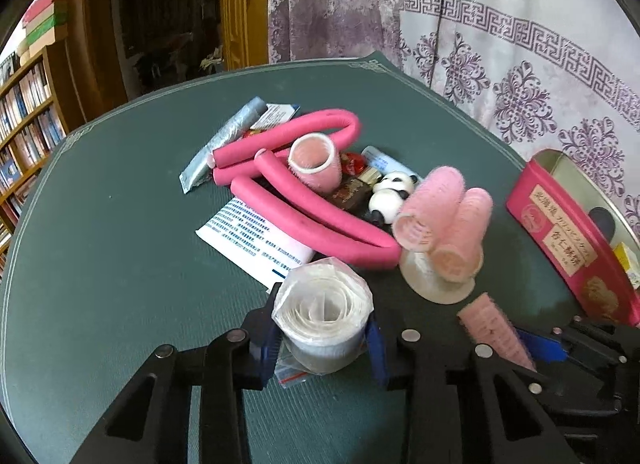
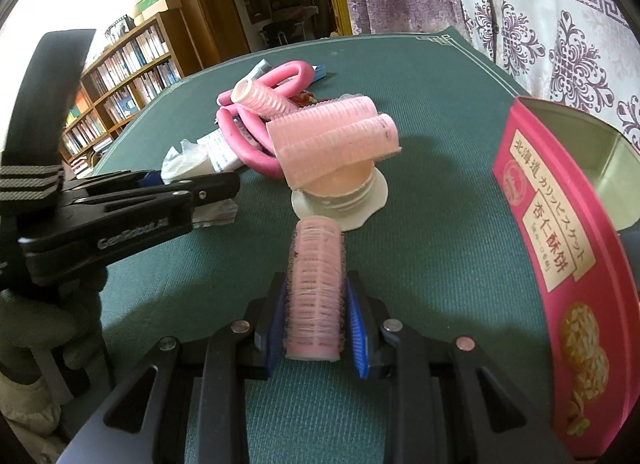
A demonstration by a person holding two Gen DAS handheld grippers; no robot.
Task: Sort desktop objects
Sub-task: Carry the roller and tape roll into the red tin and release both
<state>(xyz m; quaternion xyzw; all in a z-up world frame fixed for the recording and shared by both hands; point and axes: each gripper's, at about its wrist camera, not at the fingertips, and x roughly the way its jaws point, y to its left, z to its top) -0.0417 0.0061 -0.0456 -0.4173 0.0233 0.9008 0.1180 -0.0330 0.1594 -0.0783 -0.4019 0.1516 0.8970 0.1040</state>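
My left gripper (image 1: pixel 324 338) is shut on a white roll wrapped in a clear plastic bag (image 1: pixel 322 314), just above the green table (image 1: pixel 120 223). My right gripper (image 2: pixel 316 324) is shut on a pink hair roller (image 2: pixel 316 288); the same roller shows in the left wrist view (image 1: pixel 496 328). Ahead lies a pile: pink foam rods (image 1: pixel 304 203), a wide pink roller (image 1: pixel 314 161), a panda figure (image 1: pixel 390 195), papers and a silver packet (image 1: pixel 224 139). Two more pink rollers (image 2: pixel 336 135) rest on a clear lid (image 2: pixel 344 199).
An open pink biscuit tin (image 2: pixel 560 248) stands at the right edge of the table; it also shows in the left wrist view (image 1: pixel 568 240). A patterned curtain (image 1: pixel 520 43) hangs behind. A bookshelf (image 1: pixel 24 135) stands far left. The left gripper (image 2: pixel 132 207) crosses the right wrist view.
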